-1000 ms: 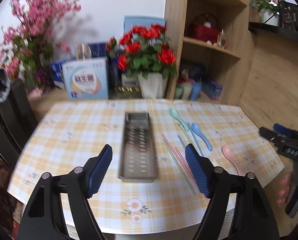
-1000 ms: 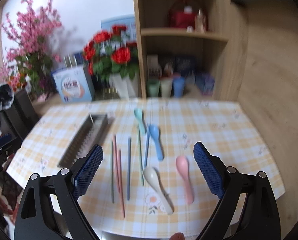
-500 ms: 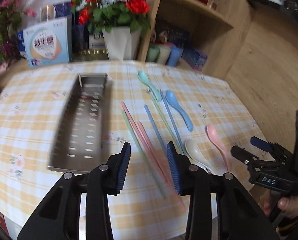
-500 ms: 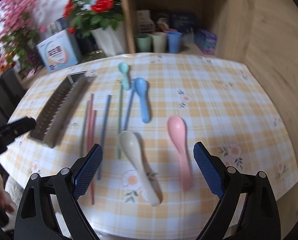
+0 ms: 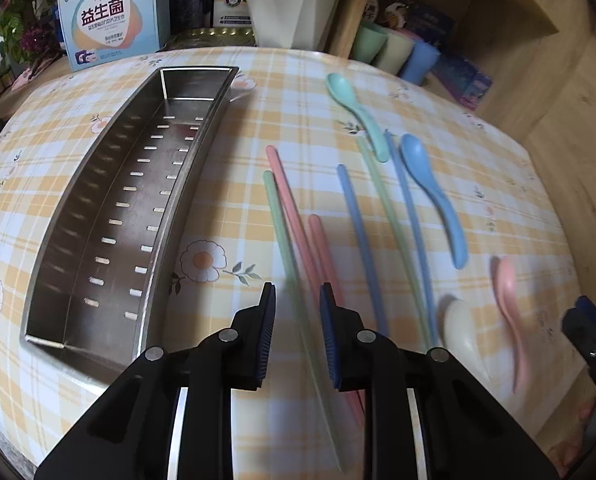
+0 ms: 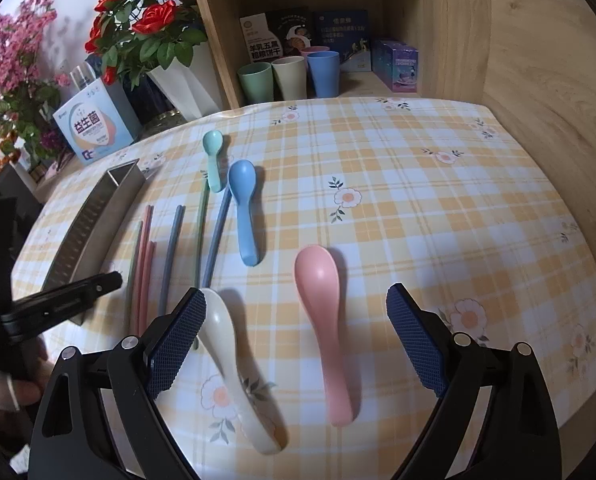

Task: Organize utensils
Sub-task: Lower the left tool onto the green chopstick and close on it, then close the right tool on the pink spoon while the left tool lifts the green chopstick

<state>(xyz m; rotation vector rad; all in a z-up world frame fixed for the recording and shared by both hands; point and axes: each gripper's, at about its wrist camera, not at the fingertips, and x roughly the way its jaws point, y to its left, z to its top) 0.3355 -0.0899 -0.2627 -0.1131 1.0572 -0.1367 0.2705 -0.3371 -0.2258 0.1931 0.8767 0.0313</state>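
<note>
The left gripper [image 5: 296,312], jaws narrowed but not closed, straddles the green chopstick [image 5: 294,264] lying just right of the steel drainer tray [image 5: 98,216], apparently to pinch it. The right gripper [image 6: 296,320] gapes wide over the pink spoon [image 6: 323,304], farther right.

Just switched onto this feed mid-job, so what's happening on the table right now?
A person holds a gripper in each hand over loose utensils. The left gripper, jaws narrowed but not closed, straddles the green chopstick beside the pink pair. The right gripper hangs wide open around the pink spoon, with the cream spoon by its left finger. The metal utensil tray holds nothing yet.
</note>
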